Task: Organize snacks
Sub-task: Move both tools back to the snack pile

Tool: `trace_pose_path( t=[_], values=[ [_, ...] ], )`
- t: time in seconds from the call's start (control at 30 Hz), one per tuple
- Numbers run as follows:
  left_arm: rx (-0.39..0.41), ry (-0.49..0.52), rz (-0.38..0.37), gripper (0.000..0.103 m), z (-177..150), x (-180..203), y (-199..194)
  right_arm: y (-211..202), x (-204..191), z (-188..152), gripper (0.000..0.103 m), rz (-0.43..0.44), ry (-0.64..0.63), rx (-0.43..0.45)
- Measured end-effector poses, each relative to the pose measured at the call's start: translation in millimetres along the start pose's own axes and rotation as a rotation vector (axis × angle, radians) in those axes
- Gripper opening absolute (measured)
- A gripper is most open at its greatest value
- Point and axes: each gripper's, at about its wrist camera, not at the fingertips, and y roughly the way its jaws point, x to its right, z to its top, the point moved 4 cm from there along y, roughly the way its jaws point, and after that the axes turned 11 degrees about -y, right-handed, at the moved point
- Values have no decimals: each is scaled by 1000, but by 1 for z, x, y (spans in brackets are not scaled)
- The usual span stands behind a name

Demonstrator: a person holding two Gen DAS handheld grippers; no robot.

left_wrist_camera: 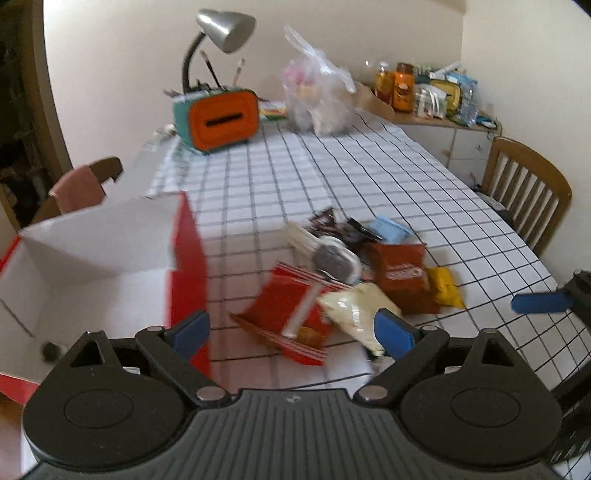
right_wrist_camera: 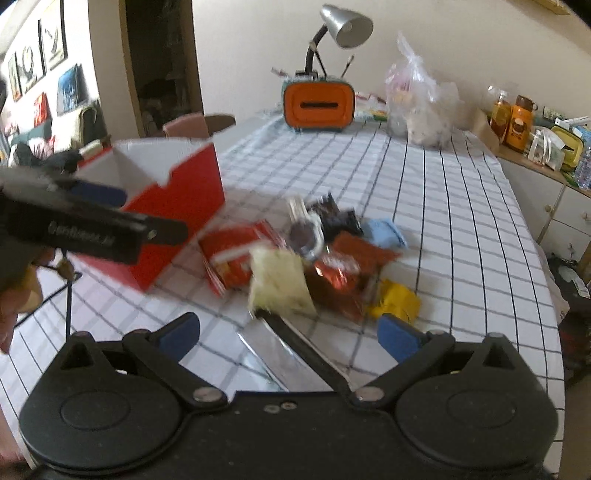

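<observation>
A pile of snack packets lies on the checked tablecloth [left_wrist_camera: 369, 166]: a red packet [left_wrist_camera: 291, 314], a cream one [left_wrist_camera: 354, 306], a brown one [left_wrist_camera: 402, 277], a yellow one [left_wrist_camera: 447, 288], a light blue one [left_wrist_camera: 391, 229] and dark ones behind. Left of the pile stands an open red box [left_wrist_camera: 188, 266] with a white inside. My left gripper [left_wrist_camera: 291, 334] hovers open just before the red packet, nothing between its fingers. My right gripper [right_wrist_camera: 290, 336] is open before the cream packet [right_wrist_camera: 280, 280]. A silvery flat strip [right_wrist_camera: 269, 354] lies on the cloth under it, not gripped.
At the far end stand an orange and teal holder [left_wrist_camera: 221, 118] with a grey desk lamp [left_wrist_camera: 225, 29] and a clear plastic bag [left_wrist_camera: 321, 99]. A wooden chair [left_wrist_camera: 528, 188] is at the right edge, another [left_wrist_camera: 85, 184] at the left. A side cabinet [left_wrist_camera: 436, 122] holds bottles.
</observation>
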Motion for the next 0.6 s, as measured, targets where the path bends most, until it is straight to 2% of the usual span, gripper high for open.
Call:
trace_pose_path(
  t=[0.33,0.6],
  values=[
    [-98,-90,-3,96,4,37,49,24,6,-26,94,46,-58,-68],
    [-133,-84,98,96,5,57,80,38,7,-24,85,93,-60,-85]
  ],
)
